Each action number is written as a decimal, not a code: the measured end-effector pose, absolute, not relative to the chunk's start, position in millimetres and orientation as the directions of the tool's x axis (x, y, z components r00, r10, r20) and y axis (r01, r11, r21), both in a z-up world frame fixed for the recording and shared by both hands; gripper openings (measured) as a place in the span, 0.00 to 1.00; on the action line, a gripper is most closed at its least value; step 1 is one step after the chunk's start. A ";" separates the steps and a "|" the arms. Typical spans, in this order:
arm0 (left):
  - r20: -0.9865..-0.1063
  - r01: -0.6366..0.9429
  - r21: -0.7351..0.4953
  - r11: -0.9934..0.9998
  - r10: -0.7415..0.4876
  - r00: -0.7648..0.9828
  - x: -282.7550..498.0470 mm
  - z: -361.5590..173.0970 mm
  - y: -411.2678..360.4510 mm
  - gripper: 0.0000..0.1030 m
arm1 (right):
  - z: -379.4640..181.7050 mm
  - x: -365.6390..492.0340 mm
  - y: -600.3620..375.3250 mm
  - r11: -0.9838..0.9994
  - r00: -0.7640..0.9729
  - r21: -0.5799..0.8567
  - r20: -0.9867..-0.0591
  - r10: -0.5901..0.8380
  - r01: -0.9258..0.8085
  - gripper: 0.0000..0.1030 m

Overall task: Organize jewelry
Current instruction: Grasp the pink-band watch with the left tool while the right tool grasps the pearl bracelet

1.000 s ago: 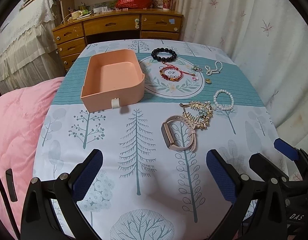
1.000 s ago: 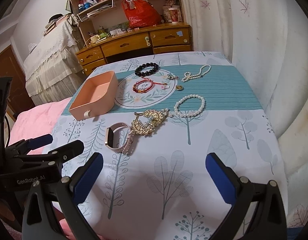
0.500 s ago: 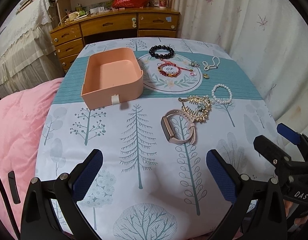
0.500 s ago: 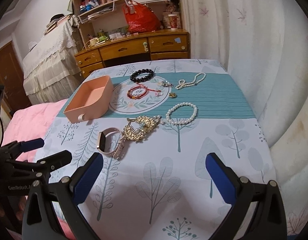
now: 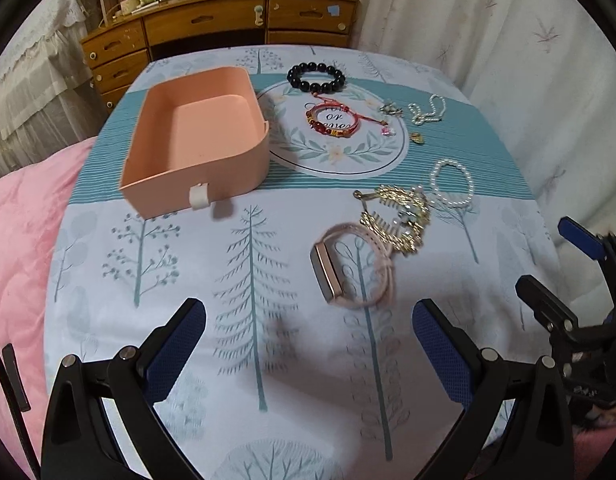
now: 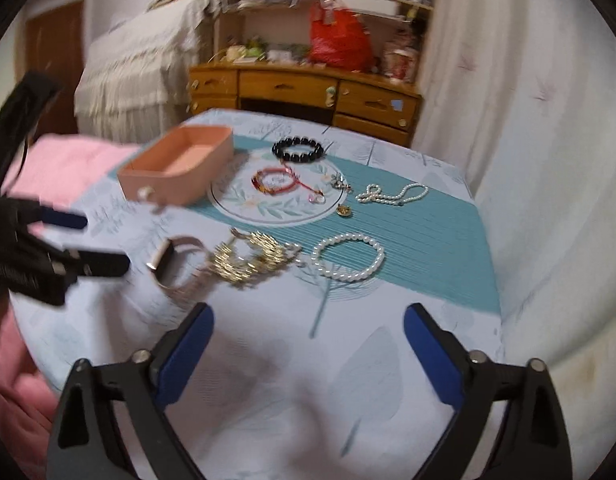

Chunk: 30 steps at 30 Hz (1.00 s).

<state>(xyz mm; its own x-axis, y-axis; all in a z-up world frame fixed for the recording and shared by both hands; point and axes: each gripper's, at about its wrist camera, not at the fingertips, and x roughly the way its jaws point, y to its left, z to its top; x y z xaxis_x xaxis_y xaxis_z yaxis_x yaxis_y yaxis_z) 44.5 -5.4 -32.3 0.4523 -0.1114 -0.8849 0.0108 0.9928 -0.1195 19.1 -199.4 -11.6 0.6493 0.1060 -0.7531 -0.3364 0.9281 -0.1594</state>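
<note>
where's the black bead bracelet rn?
In the left wrist view, the black bead bracelet lies at the table's far end, right of the pink plastic box, beyond the red cord bracelet.

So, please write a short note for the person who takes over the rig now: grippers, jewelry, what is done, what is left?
Left gripper: open, holding nothing, above the table.
Right gripper: open, holding nothing.
Pink tray: nothing in it.
On the tablecloth: pink watch, gold comb, pearl bracelet, pearl necklace, red bracelet, black bead bracelet, small charms.
Done: nothing.
Left: move every piece into the tray.
</note>
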 end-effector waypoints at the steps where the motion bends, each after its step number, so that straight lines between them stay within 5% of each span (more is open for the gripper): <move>1: -0.889 0.012 -0.117 0.993 -0.110 0.444 52.1 -37.0 -6.8 0.99 | -15.4 25.1 -201.5 0.923 0.636 -0.161 -0.764 0.108 -0.350 0.83; 6: -0.900 0.008 -0.113 0.994 -0.106 0.424 71.8 -52.1 -6.7 0.93 | -34.3 56.1 -208.3 0.890 0.609 -0.203 -0.787 0.100 -0.409 0.68; 11: -0.908 0.010 -0.133 0.991 -0.126 0.400 85.1 -64.4 -6.5 0.70 | -47.6 81.2 -208.1 0.865 0.596 -0.192 -0.790 0.145 -0.464 0.49; 15: -0.910 0.011 -0.118 0.993 -0.112 0.398 88.6 -69.4 -7.4 0.59 | -58.7 99.0 -201.9 0.853 0.572 -0.179 -0.804 0.160 -0.490 0.44; 18: -0.906 0.014 -0.112 0.994 -0.108 0.409 89.4 -73.5 -8.5 0.40 | -66.8 107.4 -194.8 0.835 0.559 -0.197 -0.815 0.153 -0.514 0.42; 21: -0.906 0.026 -0.155 0.988 -0.153 0.395 89.0 -77.1 -9.9 0.28 | -73.9 116.1 -191.6 0.837 0.547 -0.211 -0.828 0.122 -0.505 0.20; 23: -0.904 0.041 -0.158 0.987 -0.161 0.397 87.7 -77.8 -13.8 0.21 | -74.3 118.7 -192.3 0.837 0.532 -0.182 -0.834 0.147 -0.516 0.18; 27: -0.904 0.050 -0.147 0.988 -0.155 0.399 85.0 -78.6 -20.7 0.16 | -72.9 117.6 -189.9 0.826 0.521 -0.184 -0.840 0.149 -0.533 0.17; 30: -0.905 0.054 -0.130 0.990 -0.141 0.402 83.5 -79.0 -23.5 0.12 | -73.4 118.6 -190.0 0.832 0.498 -0.147 -0.850 0.171 -0.536 0.07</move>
<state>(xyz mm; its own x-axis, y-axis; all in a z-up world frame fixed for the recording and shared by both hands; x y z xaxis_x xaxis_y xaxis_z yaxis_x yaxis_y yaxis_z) 83.5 -23.5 -79.0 0.4018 -0.1406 -0.9048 0.0536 0.9901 -0.1301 118.6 -190.0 -73.4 0.4983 0.1712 -0.8500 -0.5357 0.8316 -0.1465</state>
